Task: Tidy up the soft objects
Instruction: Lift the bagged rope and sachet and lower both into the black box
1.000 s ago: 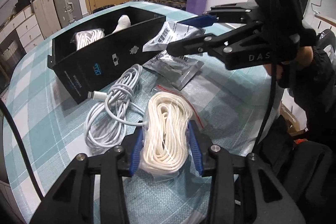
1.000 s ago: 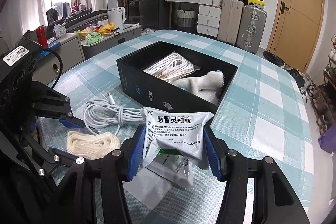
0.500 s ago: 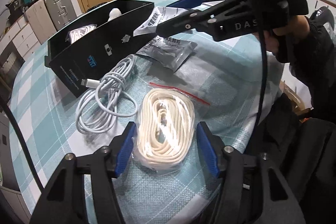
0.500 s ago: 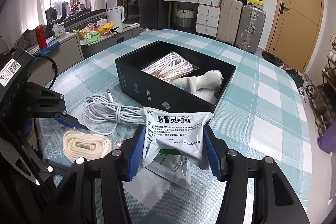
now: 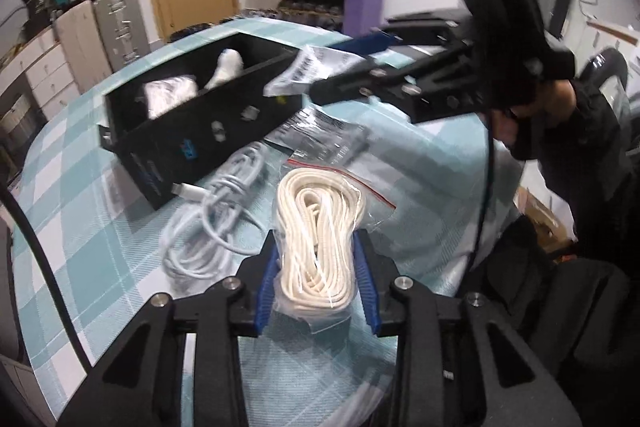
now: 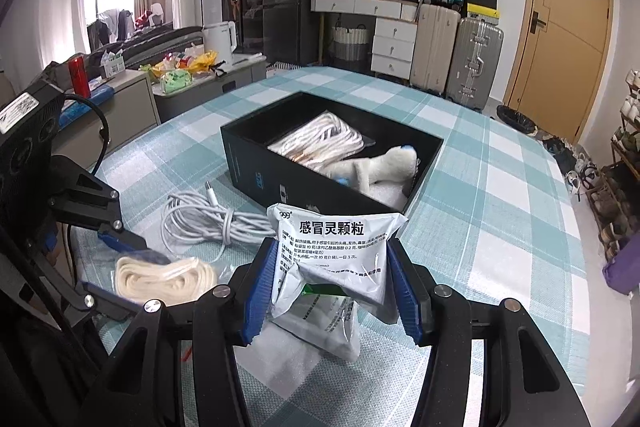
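Observation:
My left gripper (image 5: 317, 279) is closing its jaws, and the blue pads press on a clear bag of white rope (image 5: 316, 227) that rests on the checked table; the same bag (image 6: 160, 277) also appears in the right wrist view. My right gripper (image 6: 332, 283) is shut on a white medicine packet (image 6: 336, 247), held above the table just short of the black box (image 6: 248, 163). In the box lie another bag of rope (image 6: 320, 141) and a white plush piece (image 6: 380, 167). A coiled white cable (image 6: 208, 223) lies between box and rope bag.
A second grey packet (image 6: 328, 327) lies on the table under the held one. The teal checked tablecloth (image 6: 500, 207) stretches right of the box. A person's dark sleeve (image 5: 580, 147) is at the table's near edge. Suitcases and drawers stand beyond the far edge.
The left jaws spread wider around the rope bag half a second ago and have since closed in, squeezing it narrower. The right gripper and its packet have stayed put.

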